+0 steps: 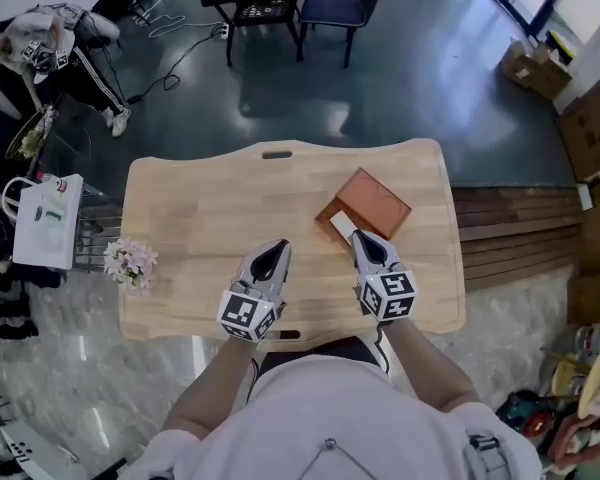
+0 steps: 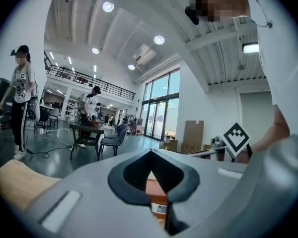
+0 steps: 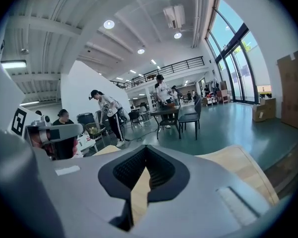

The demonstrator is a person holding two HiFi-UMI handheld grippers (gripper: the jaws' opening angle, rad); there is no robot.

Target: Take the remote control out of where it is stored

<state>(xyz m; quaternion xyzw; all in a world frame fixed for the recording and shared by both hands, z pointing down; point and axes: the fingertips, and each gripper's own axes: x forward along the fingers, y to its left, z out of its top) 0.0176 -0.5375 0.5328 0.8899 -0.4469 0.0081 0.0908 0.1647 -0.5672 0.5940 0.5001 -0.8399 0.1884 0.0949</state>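
Pale wooden table [image 1: 200,218], brown case [image 1: 375,200] with the white remote control [image 1: 340,226] at its near edge; right gripper [image 1: 359,236] just beside it, left gripper [image 1: 277,246] apart, both closed and empty, so the lift-out looks not yet begun

The box [image 1: 372,203] lies on the table [image 1: 200,218], right of the flowers [image 1: 130,263].

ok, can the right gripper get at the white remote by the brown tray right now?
Probably yes. The right gripper sits just short of the white remote at the near edge of the brown tray, with nothing between them. Its jaws are together, so they would need to open first.
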